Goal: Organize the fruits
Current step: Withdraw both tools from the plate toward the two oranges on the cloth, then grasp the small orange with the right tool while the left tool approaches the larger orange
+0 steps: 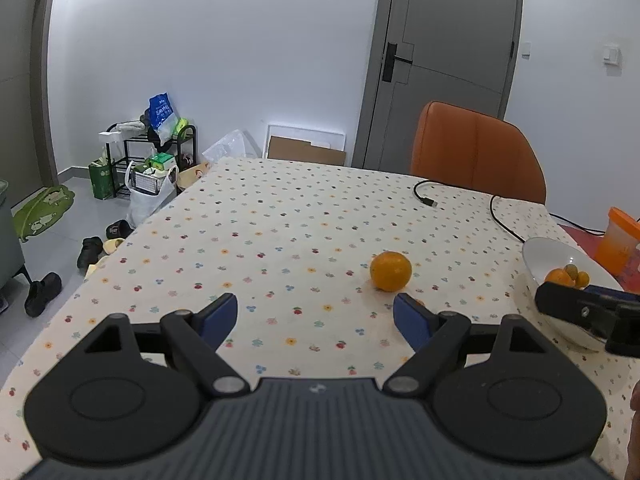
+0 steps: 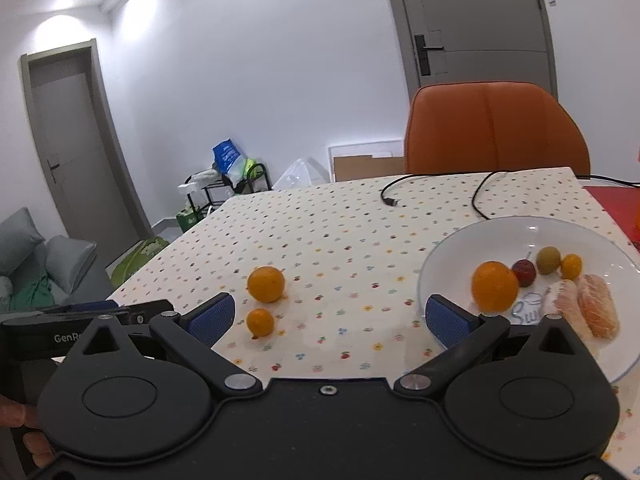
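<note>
Left hand-held gripper point(image 1: 316, 316) wide open, empty, right hand-held gripper point(image 2: 328, 320) likewise

Two oranges point(image 2: 265, 284) on table point(image 2: 340, 224), left of bowl point(image 2: 448, 256); chair point(image 2: 496, 128) behind.

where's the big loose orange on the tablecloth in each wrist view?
Left wrist: the big loose orange sits right of centre, just beyond the left gripper's right fingertip.
Right wrist: the same orange sits left of centre, with a smaller orange in front of it.
Shared landmark: the white bowl to its right.
</note>
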